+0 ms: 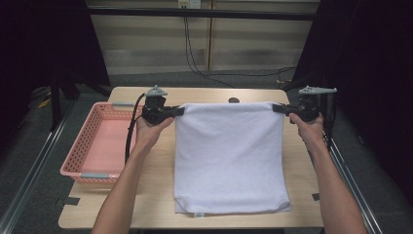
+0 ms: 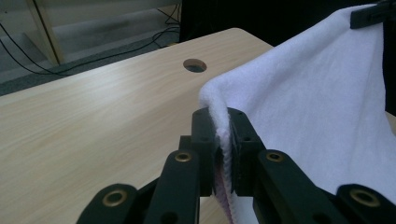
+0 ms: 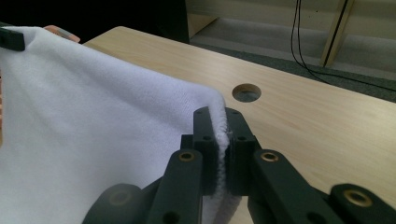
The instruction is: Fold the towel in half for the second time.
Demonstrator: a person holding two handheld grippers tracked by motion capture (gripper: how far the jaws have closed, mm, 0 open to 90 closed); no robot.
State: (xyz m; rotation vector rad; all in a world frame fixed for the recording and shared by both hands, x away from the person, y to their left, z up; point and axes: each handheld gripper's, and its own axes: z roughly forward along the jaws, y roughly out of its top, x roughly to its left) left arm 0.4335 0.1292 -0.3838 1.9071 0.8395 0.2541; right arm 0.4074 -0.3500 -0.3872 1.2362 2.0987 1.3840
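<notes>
A white towel (image 1: 229,156) hangs stretched between my two grippers above the wooden table (image 1: 156,195), its near edge resting on the tabletop. My left gripper (image 1: 179,111) is shut on the towel's far left corner (image 2: 215,100). My right gripper (image 1: 277,108) is shut on the far right corner (image 3: 215,100). In the left gripper view the towel (image 2: 317,102) runs off to the right, up to the other gripper's jaw at the top right. In the right gripper view the towel (image 3: 84,130) spreads to the left.
A pink plastic basket (image 1: 78,163) stands at the table's left edge. A round cable hole (image 1: 234,100) sits near the table's far edge, behind the towel. Black cables lie on the floor beyond.
</notes>
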